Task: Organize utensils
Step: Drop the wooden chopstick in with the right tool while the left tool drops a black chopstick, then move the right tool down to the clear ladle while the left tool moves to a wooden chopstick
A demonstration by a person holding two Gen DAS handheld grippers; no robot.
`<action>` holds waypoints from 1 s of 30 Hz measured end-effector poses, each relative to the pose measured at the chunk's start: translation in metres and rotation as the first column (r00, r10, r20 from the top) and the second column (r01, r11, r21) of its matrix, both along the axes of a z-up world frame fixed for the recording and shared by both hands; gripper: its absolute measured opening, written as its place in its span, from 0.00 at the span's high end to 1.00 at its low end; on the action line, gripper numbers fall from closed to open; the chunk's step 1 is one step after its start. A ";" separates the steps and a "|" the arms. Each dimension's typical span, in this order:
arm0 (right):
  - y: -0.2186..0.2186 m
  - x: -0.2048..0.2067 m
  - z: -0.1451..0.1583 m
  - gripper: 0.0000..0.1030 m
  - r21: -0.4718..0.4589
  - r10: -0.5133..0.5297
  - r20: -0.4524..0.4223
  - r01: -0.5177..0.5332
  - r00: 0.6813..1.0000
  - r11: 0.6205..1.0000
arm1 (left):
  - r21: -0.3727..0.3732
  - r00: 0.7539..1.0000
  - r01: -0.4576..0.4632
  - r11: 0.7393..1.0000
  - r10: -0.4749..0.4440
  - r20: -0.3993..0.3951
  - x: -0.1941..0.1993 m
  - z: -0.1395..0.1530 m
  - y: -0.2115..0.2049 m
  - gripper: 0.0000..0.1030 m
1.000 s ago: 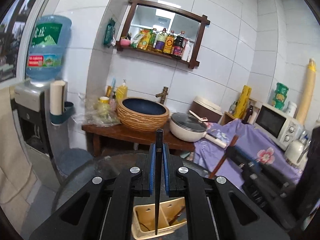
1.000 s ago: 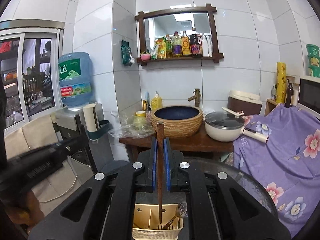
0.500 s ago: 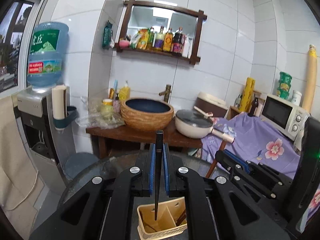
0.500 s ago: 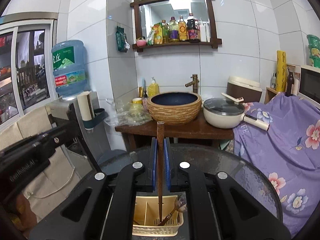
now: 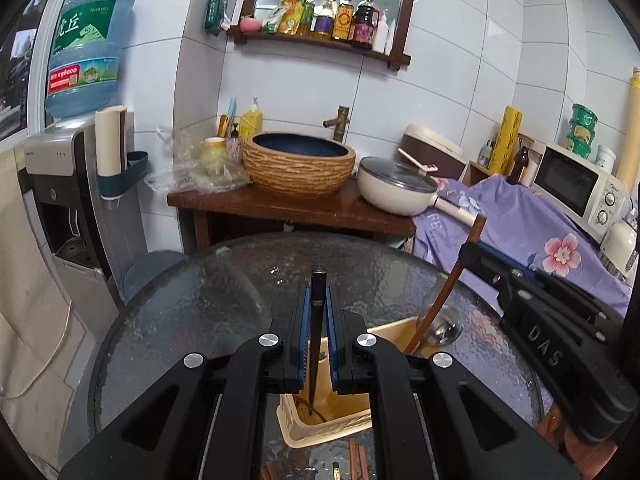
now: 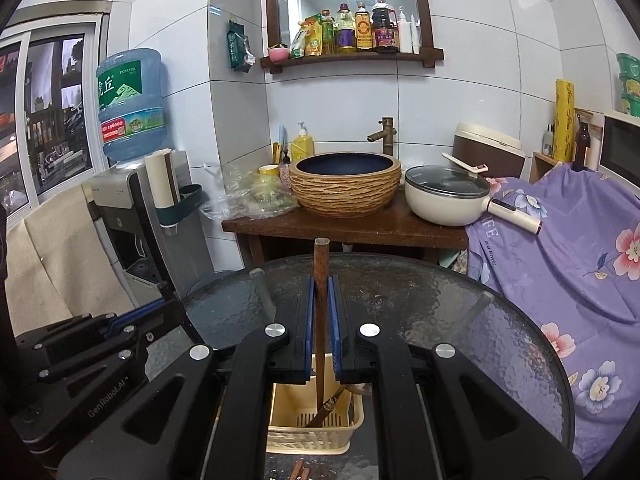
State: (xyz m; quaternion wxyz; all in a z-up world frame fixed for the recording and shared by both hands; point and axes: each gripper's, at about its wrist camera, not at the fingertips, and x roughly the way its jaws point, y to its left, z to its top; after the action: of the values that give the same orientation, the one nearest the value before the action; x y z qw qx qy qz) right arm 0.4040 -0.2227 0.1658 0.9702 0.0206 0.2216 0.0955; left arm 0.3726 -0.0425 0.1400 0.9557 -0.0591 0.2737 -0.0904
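We hold both grippers tilted downward over the round glass surface (image 5: 192, 320). Our left gripper (image 5: 316, 300) has its fingers clenched on a black chopstick (image 5: 317, 320) whose tip dips into the beige utensil basket (image 5: 320, 428). Our right gripper (image 6: 319, 296) clamps a brown chopstick (image 6: 321, 280), upright, its lower end inside the same basket. More chopsticks (image 5: 356, 456) lie on the glass just before the basket.

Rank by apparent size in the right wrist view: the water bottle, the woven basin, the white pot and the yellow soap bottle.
1. woven basin
2. water bottle, close to the basin; its nearer position makes this order unsure
3. white pot
4. yellow soap bottle
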 end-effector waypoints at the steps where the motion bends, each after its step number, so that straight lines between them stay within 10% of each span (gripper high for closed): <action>1: 0.000 0.000 -0.001 0.92 -0.001 0.002 -0.005 -0.002 1.000 1.000 | 0.003 1.000 0.001 1.000 -0.001 -0.003 0.000 -0.003 0.000 0.93; 8: -0.007 0.000 -0.007 0.88 0.019 0.002 -0.004 -0.002 1.000 1.000 | -0.018 1.000 0.010 1.000 -0.010 -0.003 -0.003 -0.005 0.006 0.64; 12: -0.016 -0.016 -0.007 0.48 0.044 -0.012 0.034 0.011 0.999 0.999 | -0.044 0.999 0.020 0.999 -0.019 0.027 -0.017 0.001 0.013 0.50; 17: -0.022 -0.052 -0.021 0.41 0.015 0.022 0.009 -0.022 1.000 1.000 | -0.095 0.998 0.011 0.995 -0.006 0.058 -0.056 -0.006 0.034 0.20; 30: -0.015 -0.121 -0.158 0.40 -0.112 0.143 -0.345 -0.192 0.928 0.975 | 0.102 0.969 0.010 0.995 0.015 -0.246 -0.101 -0.125 0.066 0.22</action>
State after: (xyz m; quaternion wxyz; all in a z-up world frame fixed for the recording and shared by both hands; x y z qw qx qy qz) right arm 0.2828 -0.2375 0.0077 0.9056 -0.0527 0.3906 0.1568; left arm 0.2720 0.0233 0.0149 0.9162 -0.0213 0.3946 -0.0670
